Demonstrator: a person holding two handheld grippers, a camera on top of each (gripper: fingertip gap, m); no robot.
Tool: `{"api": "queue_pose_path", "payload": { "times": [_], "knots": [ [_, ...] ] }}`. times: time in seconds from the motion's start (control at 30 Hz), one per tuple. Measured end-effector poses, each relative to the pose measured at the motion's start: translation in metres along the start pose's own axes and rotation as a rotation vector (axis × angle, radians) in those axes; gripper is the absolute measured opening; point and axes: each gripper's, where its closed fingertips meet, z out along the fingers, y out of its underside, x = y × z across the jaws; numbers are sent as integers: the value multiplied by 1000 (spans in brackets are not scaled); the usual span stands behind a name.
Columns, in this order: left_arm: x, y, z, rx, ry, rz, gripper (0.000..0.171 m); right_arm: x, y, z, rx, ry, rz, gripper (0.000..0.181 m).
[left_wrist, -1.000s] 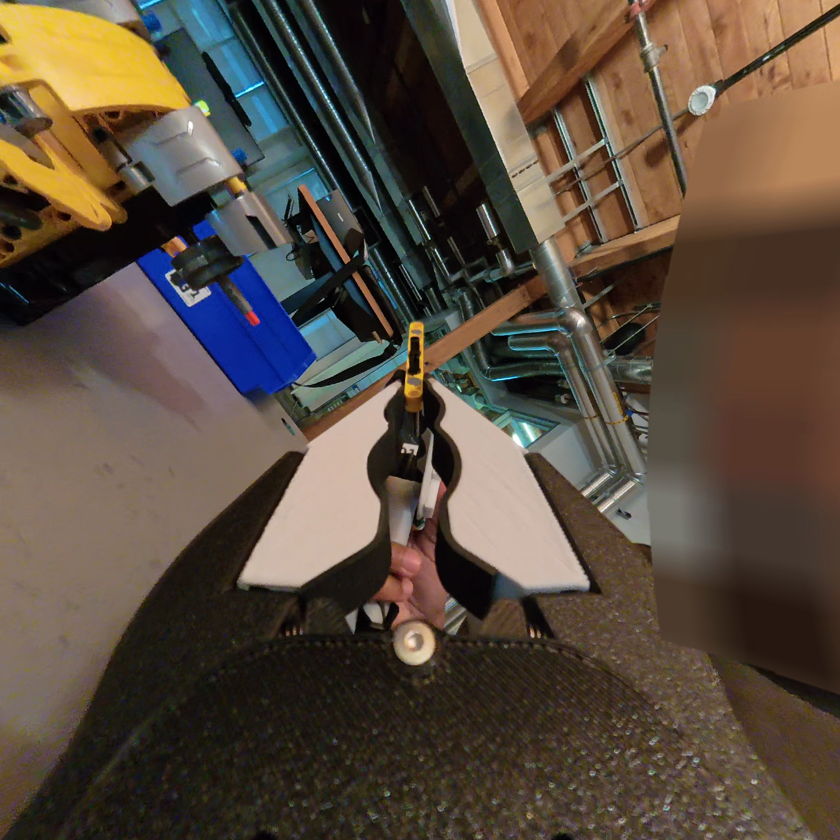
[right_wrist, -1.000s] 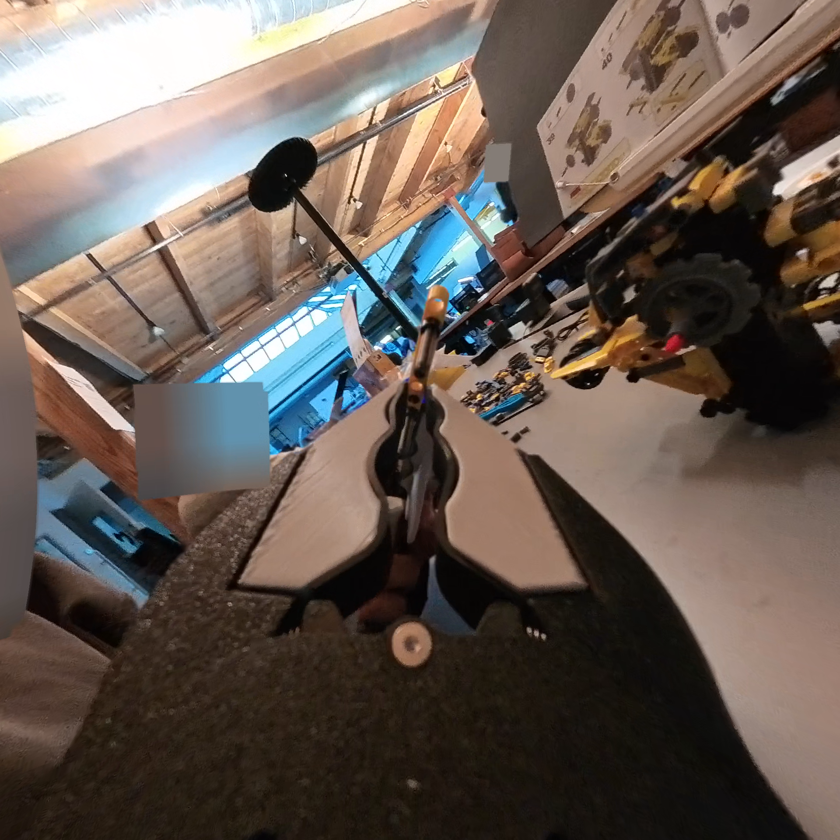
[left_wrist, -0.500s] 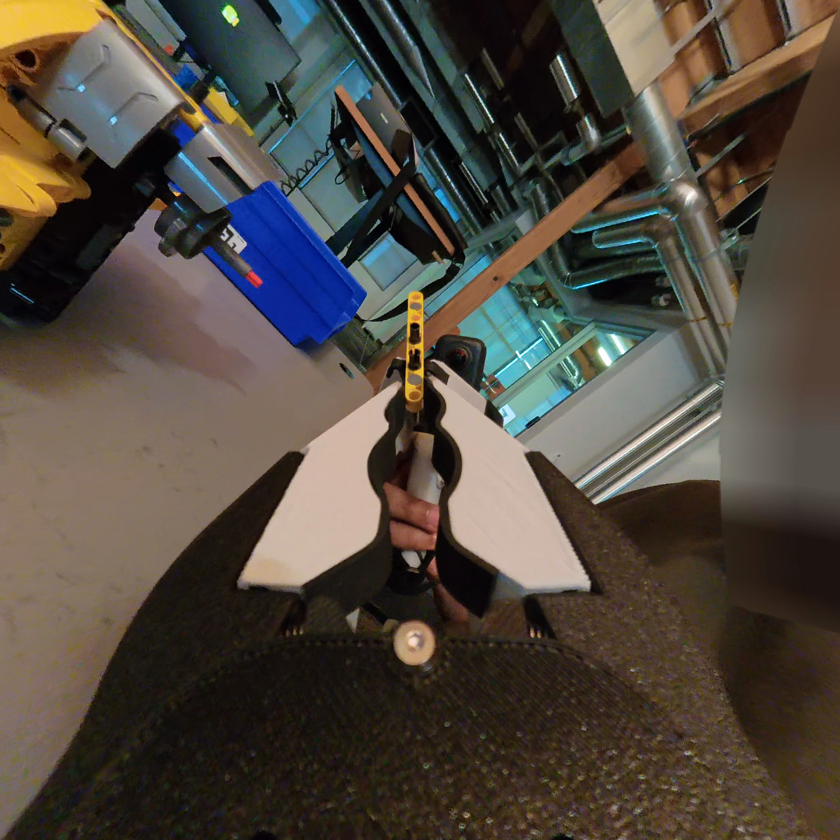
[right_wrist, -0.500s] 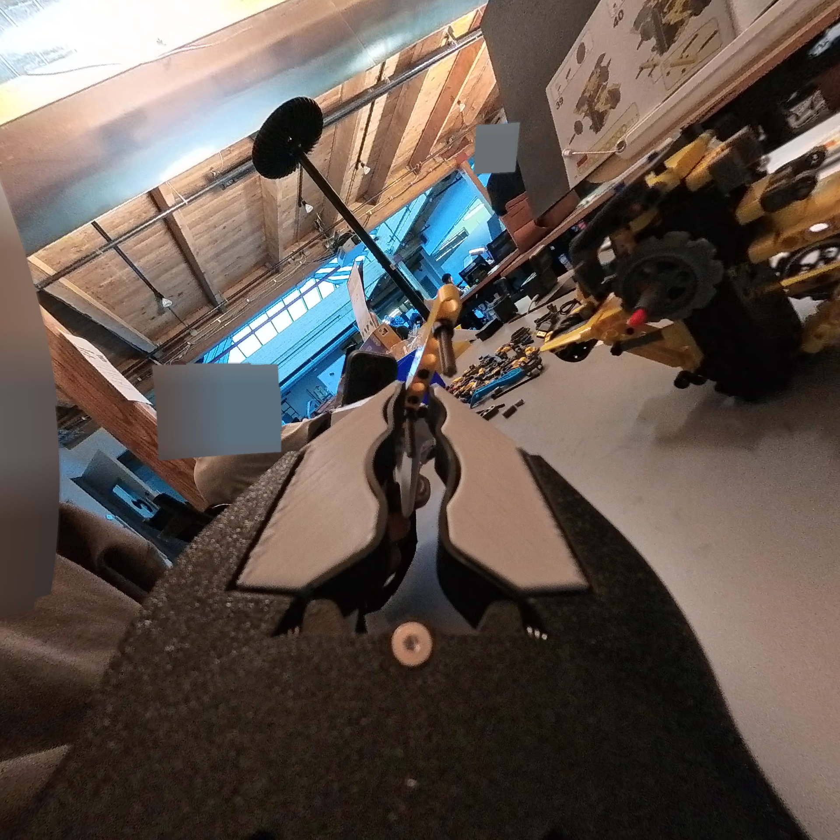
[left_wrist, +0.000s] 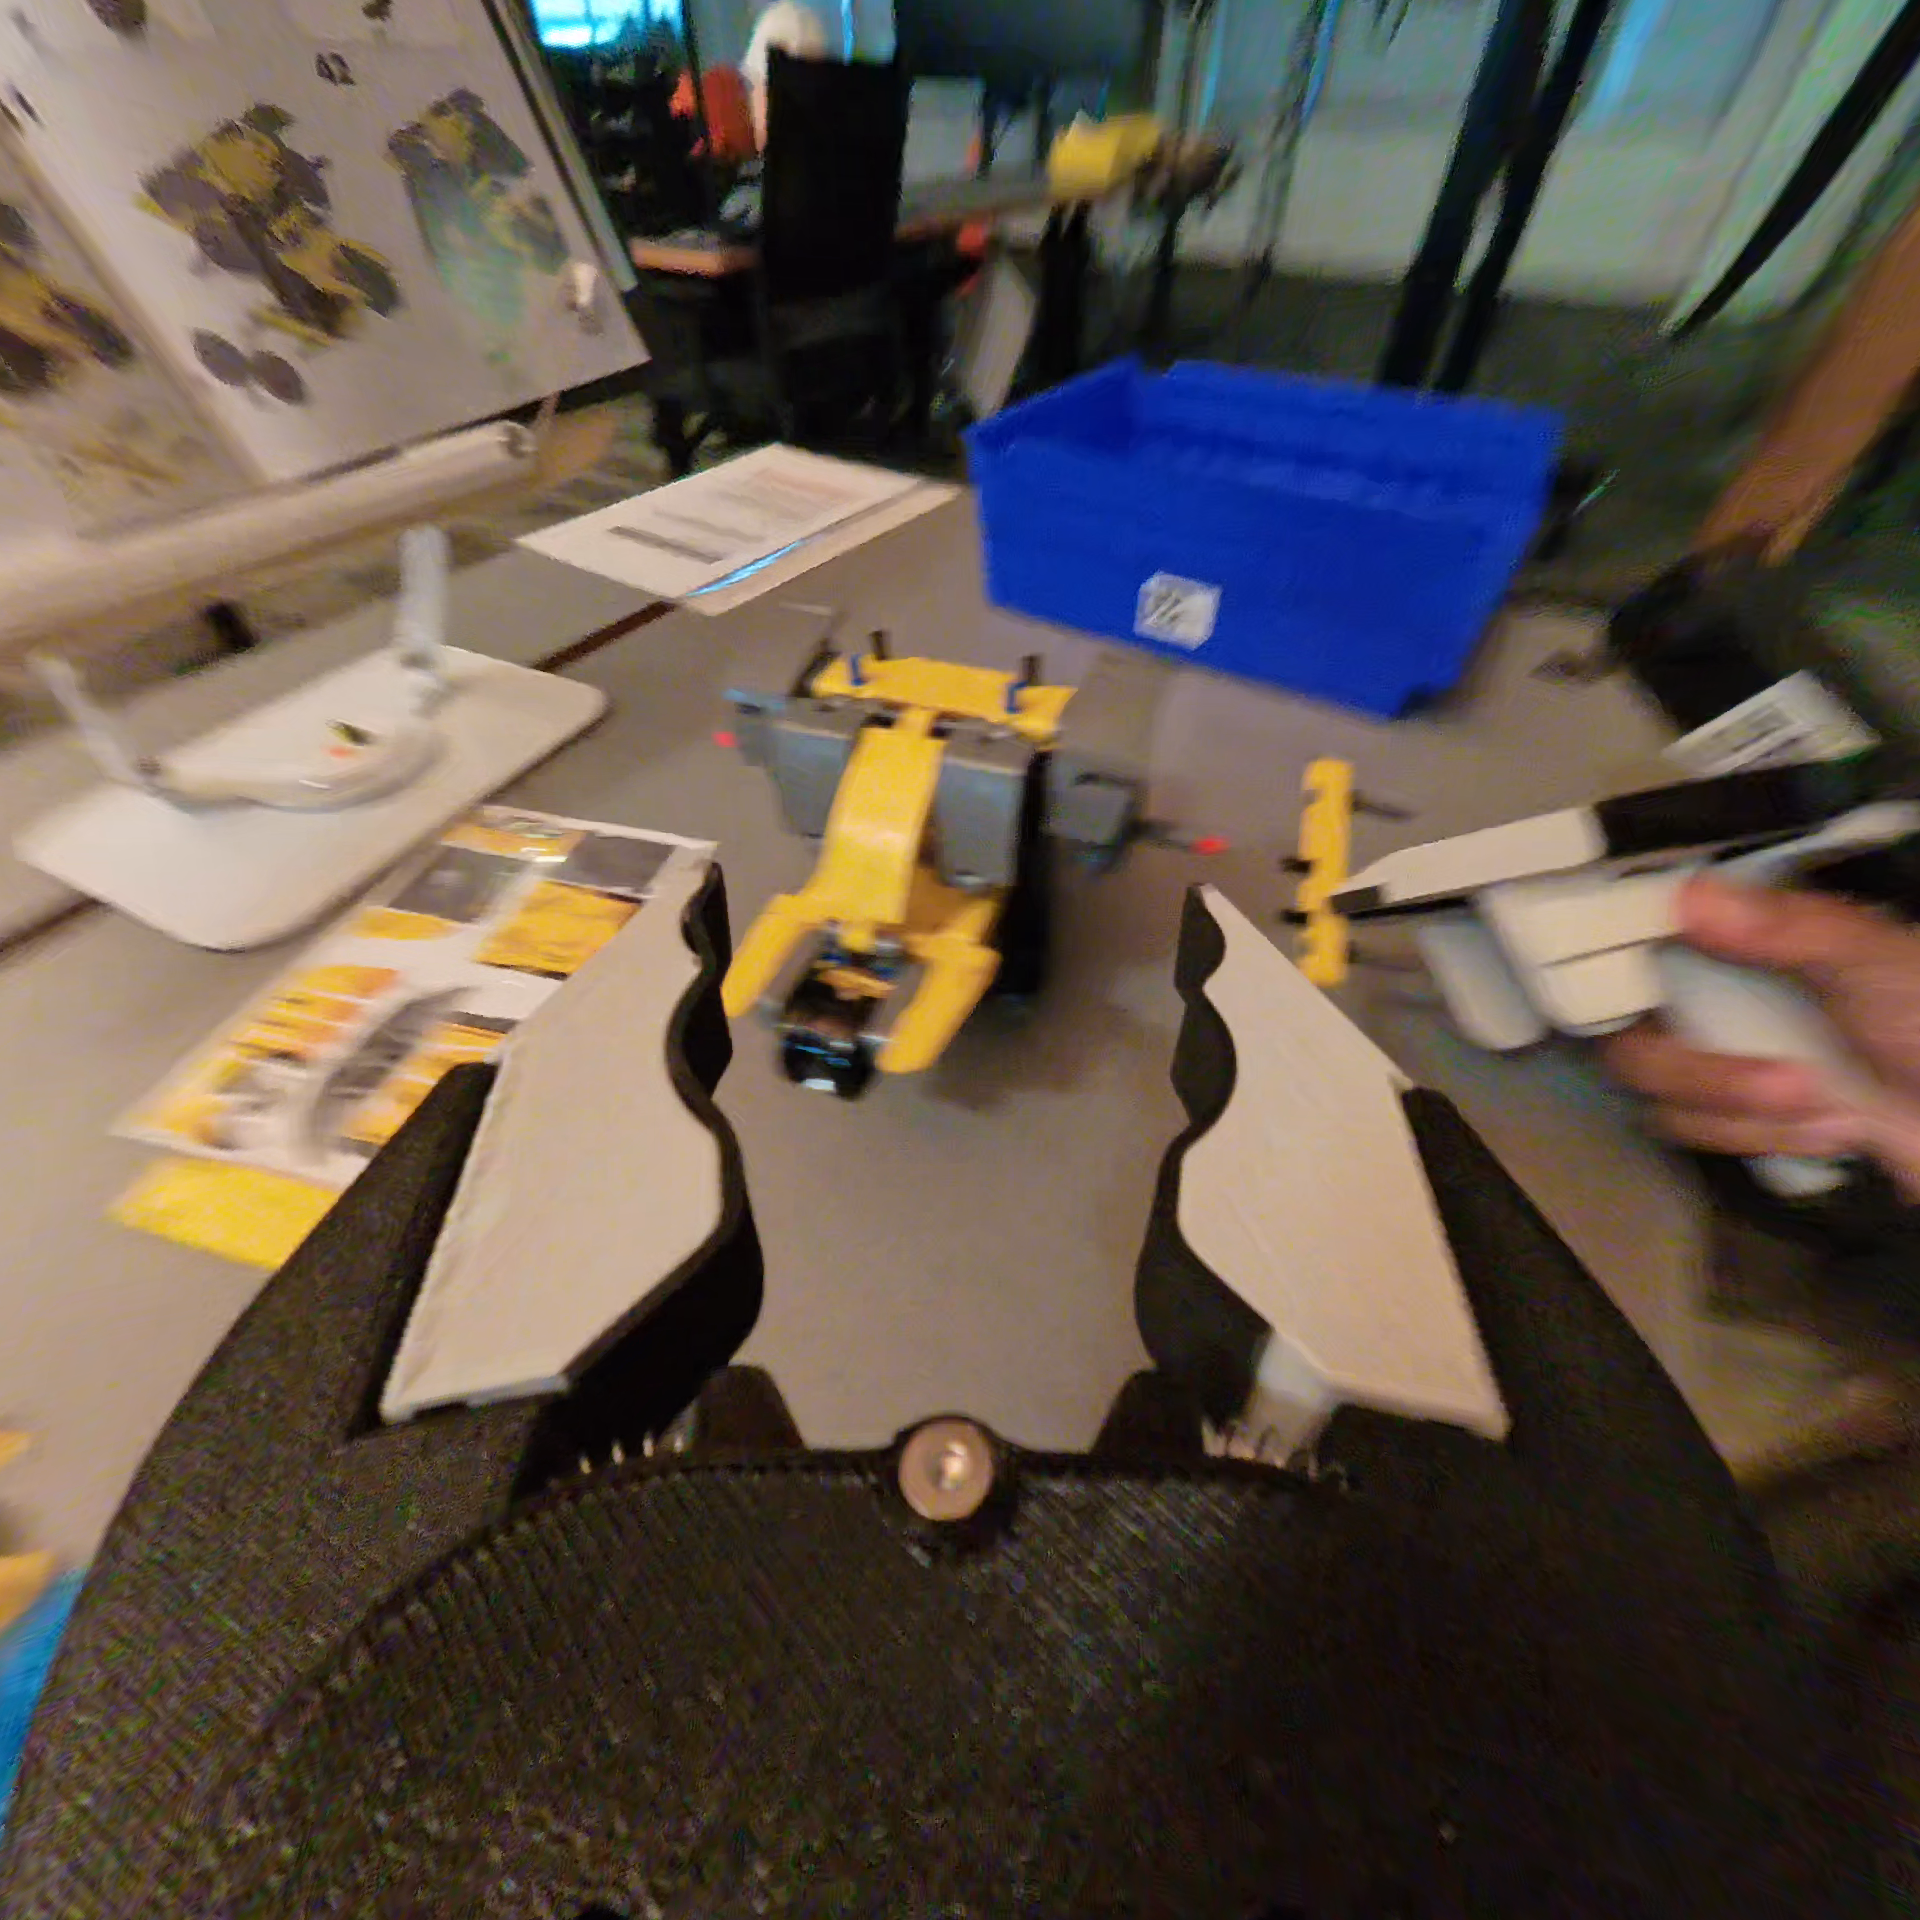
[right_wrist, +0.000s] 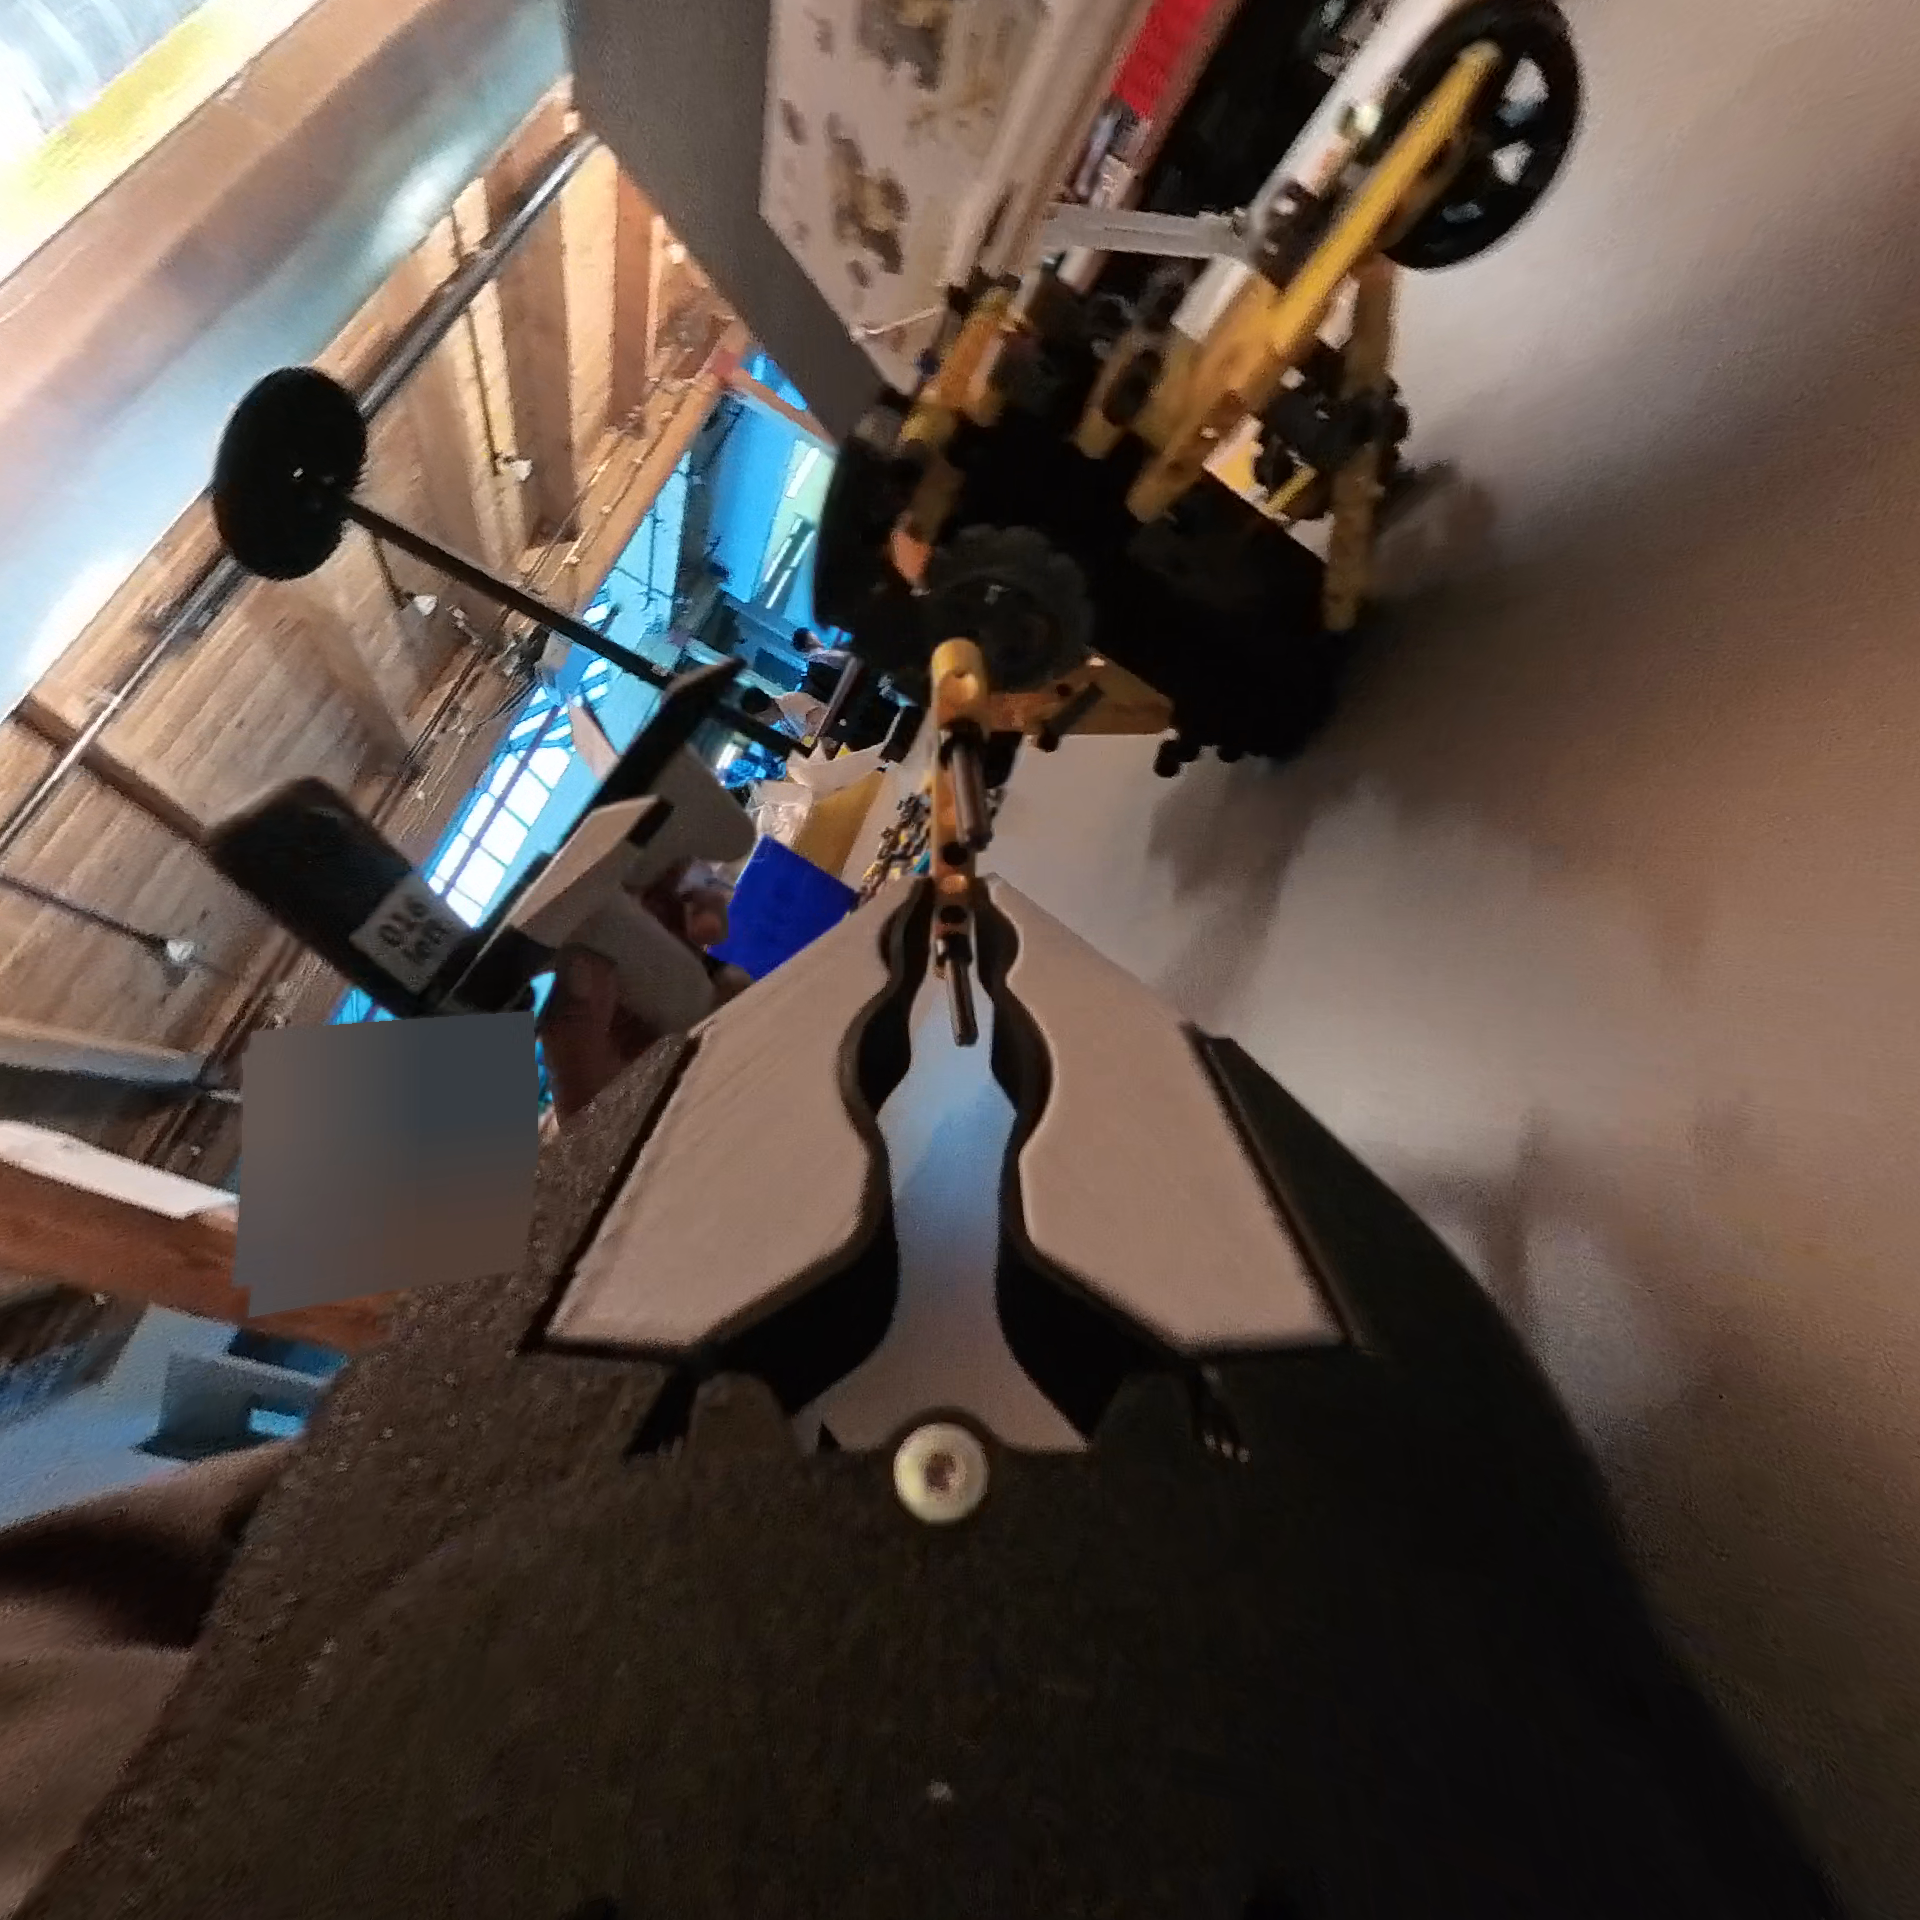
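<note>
My left gripper (left_wrist: 951, 894) is open and empty, low over the grey table (left_wrist: 935, 1226). It points at a yellow, grey and black brick-built vehicle (left_wrist: 894, 831) just beyond its fingertips. My right gripper (right_wrist: 956, 894) is shut on a thin yellow holed beam (right_wrist: 951, 821) with a short black pin. It holds the beam in the air close to the vehicle (right_wrist: 1143, 499). In the left wrist view the right gripper (left_wrist: 1340, 899) comes in from the right with the beam (left_wrist: 1325, 873). A long black axle with a black gear (right_wrist: 286, 488) runs up-left from near the beam.
A blue bin (left_wrist: 1257, 520) stands behind the vehicle. An open instruction booklet (left_wrist: 395, 987) and a white stand base (left_wrist: 281, 800) lie at the left. An instruction board (left_wrist: 260, 229) leans at the back left. Printed sheets (left_wrist: 738, 509) lie beside the bin. A hand (left_wrist: 1787, 1029) holds the right gripper.
My left gripper has let go of the yellow beam, opened wide and swung down to face the table and vehicle. My right gripper keeps the beam and has moved closer to the vehicle.
</note>
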Motion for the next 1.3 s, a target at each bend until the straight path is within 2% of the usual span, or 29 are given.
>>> {"api": "queue_pose_path", "payload": {
  "times": [0.1, 0.17, 0.23, 0.33, 0.5, 0.6, 0.83, 0.97, 1.13, 1.3],
  "knots": [
    [-22, 11, 24, -169, -32, 186, 89, 18, 0, 14, -5, 64, 127, 7],
    [-31, 25, 42, -295, -27, 201, 123, 27, 1, 22, -11, 105, 178, 7],
    [-23, 41, 55, -401, 70, 196, 131, 32, 0, 28, -14, 145, 172, 7],
    [-11, 56, 70, -497, 191, 201, 125, 38, 1, 33, -24, 189, 145, 7],
    [-17, 73, 93, -627, 238, 237, 118, 44, 1, 37, -45, 221, 155, 7],
    [-13, 79, 101, -691, 309, 207, 99, 45, 3, 40, -66, 231, 146, 7],
    [-13, 86, 110, -734, 268, 224, 90, 45, 3, 42, -84, 225, 139, 7],
    [-14, 88, 105, -746, 233, 156, 87, 45, 0, 40, -80, 219, 140, 7],
    [-2, 83, 95, -734, 267, 5, 87, 44, -2, 38, -81, 198, 151, 7],
    [2, 82, 94, -749, 249, -45, 87, 43, 0, 38, -89, 194, 148, 7]
  ]
}}
